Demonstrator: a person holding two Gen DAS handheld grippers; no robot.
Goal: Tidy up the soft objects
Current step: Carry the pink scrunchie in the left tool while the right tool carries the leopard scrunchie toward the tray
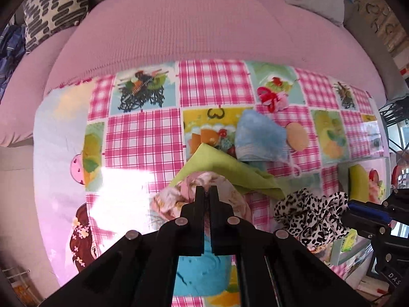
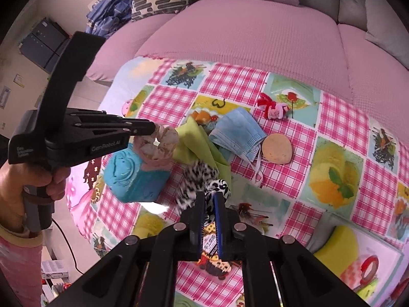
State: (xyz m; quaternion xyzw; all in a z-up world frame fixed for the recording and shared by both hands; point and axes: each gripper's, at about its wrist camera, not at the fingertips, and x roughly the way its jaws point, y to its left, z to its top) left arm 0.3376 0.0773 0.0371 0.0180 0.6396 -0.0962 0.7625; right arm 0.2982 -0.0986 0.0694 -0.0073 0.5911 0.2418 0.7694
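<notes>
Both grippers are clenched on cloth now. Left gripper (image 1: 206,192) grasps a pink flowered scrunchie (image 2: 159,144) at its tips, and just under it stands a blue container (image 2: 133,176). Right gripper (image 2: 209,198) pinches a black-and-white spotted scrunchie (image 1: 310,213) between its blue pads, close above the checked tablecloth (image 2: 340,133).

Beyond both tips lie the things not yet sorted: a green cloth (image 1: 225,166) directly ahead, a blue face mask (image 2: 236,133) partly on it, a round beige sponge (image 2: 277,148) touching the mask, and a red and pink chenille toy (image 2: 273,108) farther away.

I think the step in hand is carrying each scrunchie away. To do it well, hold the grips firm, lift straight so that the green cloth is not dragged, and keep the two grippers apart.
</notes>
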